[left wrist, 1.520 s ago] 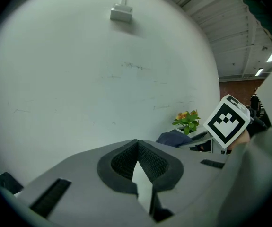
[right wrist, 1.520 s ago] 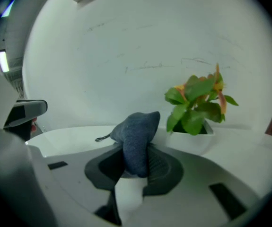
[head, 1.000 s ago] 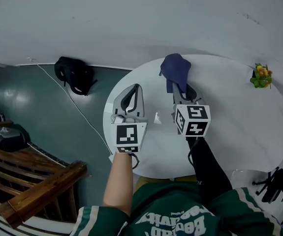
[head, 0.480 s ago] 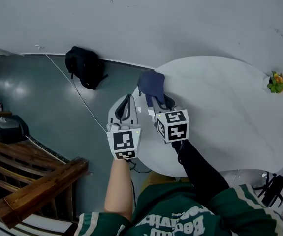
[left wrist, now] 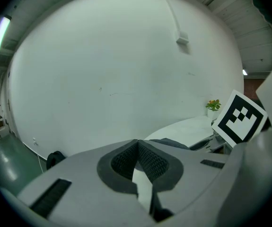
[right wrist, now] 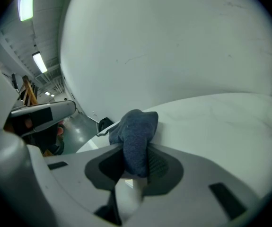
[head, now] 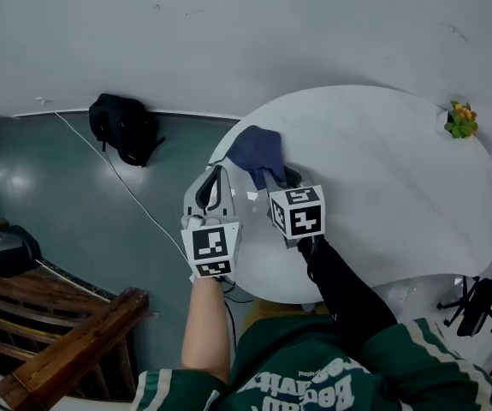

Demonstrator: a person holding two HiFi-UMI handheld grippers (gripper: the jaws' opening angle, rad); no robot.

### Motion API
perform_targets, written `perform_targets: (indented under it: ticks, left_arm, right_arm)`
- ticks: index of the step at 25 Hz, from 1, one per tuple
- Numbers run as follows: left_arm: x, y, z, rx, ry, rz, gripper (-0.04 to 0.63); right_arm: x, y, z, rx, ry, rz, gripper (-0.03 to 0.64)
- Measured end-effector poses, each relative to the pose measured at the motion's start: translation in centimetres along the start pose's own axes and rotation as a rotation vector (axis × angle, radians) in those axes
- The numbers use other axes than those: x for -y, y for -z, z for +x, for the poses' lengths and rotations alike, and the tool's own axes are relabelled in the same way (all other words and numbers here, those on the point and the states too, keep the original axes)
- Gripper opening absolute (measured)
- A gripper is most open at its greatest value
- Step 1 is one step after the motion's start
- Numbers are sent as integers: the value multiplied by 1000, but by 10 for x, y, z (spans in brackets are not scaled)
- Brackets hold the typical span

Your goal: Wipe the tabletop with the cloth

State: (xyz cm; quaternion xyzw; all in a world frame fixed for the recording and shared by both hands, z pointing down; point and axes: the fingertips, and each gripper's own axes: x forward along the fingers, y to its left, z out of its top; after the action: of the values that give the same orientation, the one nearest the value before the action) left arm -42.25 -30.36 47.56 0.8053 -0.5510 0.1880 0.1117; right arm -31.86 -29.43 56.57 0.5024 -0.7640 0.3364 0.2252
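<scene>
My right gripper [head: 273,178] pinches the blue cloth [head: 254,148], bunched on the tabletop [head: 400,169] at its left edge. My left gripper [head: 218,176] hovers beside that edge, jaws pressed together and empty. I'd press the cloth flat and sweep toward the tabletop's middle in overlapping passes.

Your cloth [head: 256,150] is dark blue and bunched into a soft lump, one end pinched between the jaws of your right hand-held gripper [head: 275,178]; it seems to rest on the round white counter [head: 400,187] near its left edge
</scene>
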Motion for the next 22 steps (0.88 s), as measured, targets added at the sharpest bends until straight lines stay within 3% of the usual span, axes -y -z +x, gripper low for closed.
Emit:
perform_targets:
  ticks: [10, 22]
  left_arm:
    - [103, -21, 30, 27, 142, 54, 0]
    - [270, -50, 47, 49, 211, 80, 0]
  right_arm:
    - [101, 11, -52, 35, 112, 57, 94]
    - [251, 34, -144, 64, 167, 121, 94]
